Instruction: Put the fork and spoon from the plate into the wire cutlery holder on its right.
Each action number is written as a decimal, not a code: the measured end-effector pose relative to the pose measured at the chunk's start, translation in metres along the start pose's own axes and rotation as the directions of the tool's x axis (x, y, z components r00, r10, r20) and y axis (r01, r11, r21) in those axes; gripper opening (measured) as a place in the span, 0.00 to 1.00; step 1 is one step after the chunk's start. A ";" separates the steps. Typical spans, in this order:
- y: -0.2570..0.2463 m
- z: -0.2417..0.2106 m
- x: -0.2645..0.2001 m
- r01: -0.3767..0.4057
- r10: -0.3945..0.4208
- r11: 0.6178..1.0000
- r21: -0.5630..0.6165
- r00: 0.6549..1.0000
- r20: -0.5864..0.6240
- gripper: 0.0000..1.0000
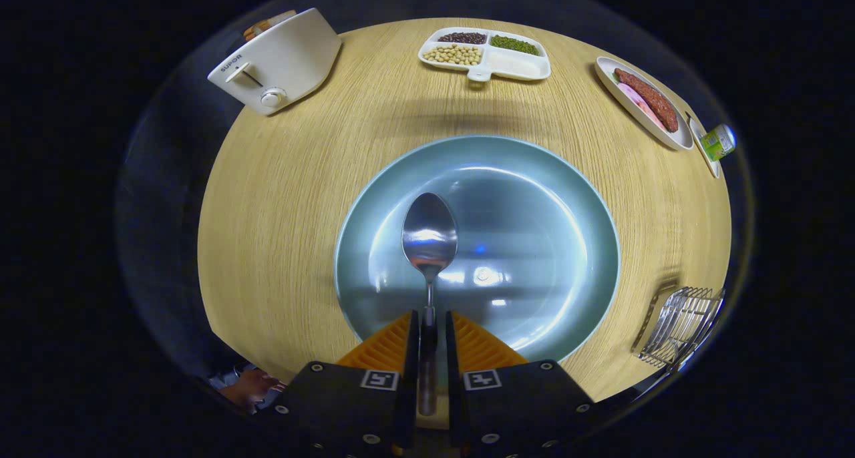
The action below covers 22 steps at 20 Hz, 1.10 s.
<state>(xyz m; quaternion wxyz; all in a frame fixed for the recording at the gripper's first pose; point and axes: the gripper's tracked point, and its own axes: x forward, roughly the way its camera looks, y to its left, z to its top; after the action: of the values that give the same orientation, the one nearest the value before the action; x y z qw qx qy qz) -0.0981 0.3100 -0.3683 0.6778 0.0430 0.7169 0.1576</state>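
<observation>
Gripper (428, 324): both fingers pressed on the spoon (429, 238) handle, bowl pointing ahead above the plate (534, 177).
Room: bare wood table (294, 197) all round the plate.
Holder: wire cutlery holder (678, 324) at the table's right edge, well apart from the plate.
Beyond: toaster (280, 61), 4-part tray of beans (485, 54), dish of sausages (644, 101).
Surfaces: glossy round plate, shiny metal spoon.

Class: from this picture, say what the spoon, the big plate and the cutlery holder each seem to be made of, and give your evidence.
The spoon, its handle clamped in the gripper: polished metal, mirror-like bowl. The plate: probably glazed ceramic, pale blue-grey with glossy light spots, though plastic is possible. The cutlery holder: thin shiny metal wire.
</observation>
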 end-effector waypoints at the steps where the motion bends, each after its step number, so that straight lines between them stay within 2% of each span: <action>1: -0.001 0.000 0.001 0.004 -0.004 1.000 0.002 1.000 -0.002 0.16; 2: 0.000 0.000 0.003 -0.005 0.005 1.000 0.019 1.000 0.002 0.12; 6: -0.001 0.004 0.000 -0.031 0.029 0.999 0.043 0.999 0.042 0.05; 8: -0.006 0.006 -0.010 -0.041 0.038 0.997 0.058 0.997 0.065 0.05; 9: -0.006 0.008 0.000 -0.050 0.045 0.996 0.074 0.996 0.074 0.05; 15: -0.053 0.009 -0.050 -0.069 0.048 0.989 0.133 0.987 0.154 0.05; 22: -0.113 0.008 -0.118 -0.037 -0.010 0.985 0.169 0.964 0.267 0.05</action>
<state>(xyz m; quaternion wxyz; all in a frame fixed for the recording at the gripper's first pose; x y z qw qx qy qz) -0.0640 0.1723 -0.2876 0.7607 0.1272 0.6298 0.0924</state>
